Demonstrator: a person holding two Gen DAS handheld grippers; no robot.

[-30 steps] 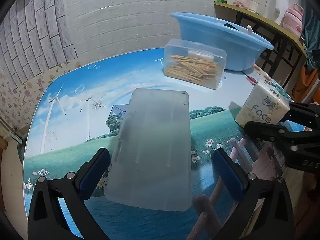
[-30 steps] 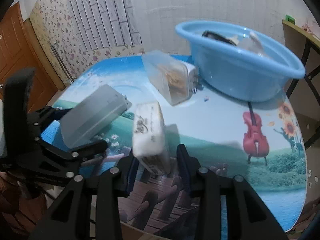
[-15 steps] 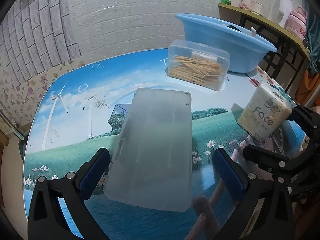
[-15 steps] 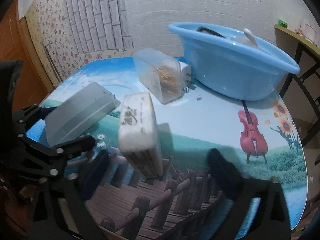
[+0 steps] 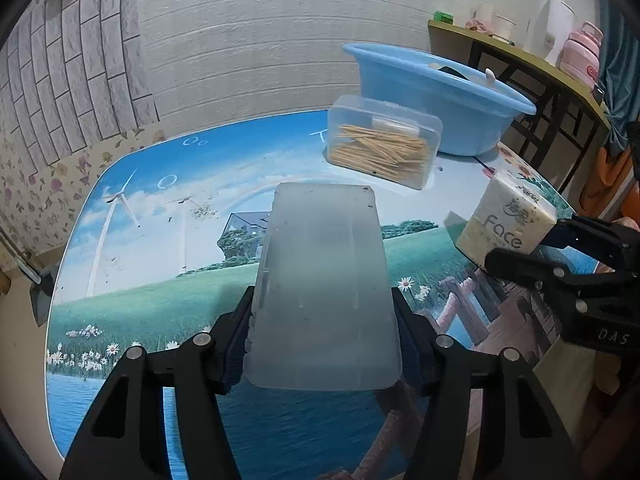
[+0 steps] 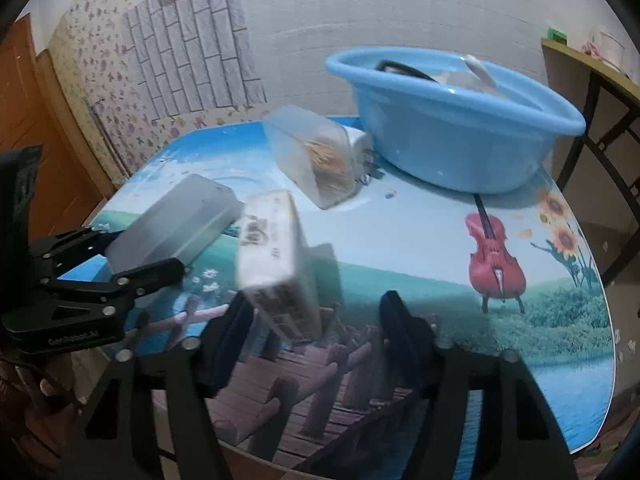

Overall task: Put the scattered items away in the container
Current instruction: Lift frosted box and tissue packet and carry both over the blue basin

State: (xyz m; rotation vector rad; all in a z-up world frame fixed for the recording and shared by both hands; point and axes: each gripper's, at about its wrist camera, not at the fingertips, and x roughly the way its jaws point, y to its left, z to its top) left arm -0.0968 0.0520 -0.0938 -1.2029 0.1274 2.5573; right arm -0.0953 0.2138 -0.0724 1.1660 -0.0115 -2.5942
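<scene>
A frosted plastic box lies on the picture-printed table. My left gripper has its jaws closing on the box, with both pads against its long sides. A tissue pack marked "Face" stands on edge between the fingers of my right gripper. Those jaws are closing too: the left pad is at the pack and the right pad is still clear of it. A clear box of toothpicks sits in front of the blue basin, which holds a dark item and a white utensil.
A white plug sits between the toothpick box and the basin. A side table with cups, a kettle and a pink flask stands at the back right. A brick-pattern wall runs behind and a wooden door is left.
The left jaws went from wide open to closed against the frosted box. The right jaws let go of the tissue pack, spread wide, and have narrowed again around it.
</scene>
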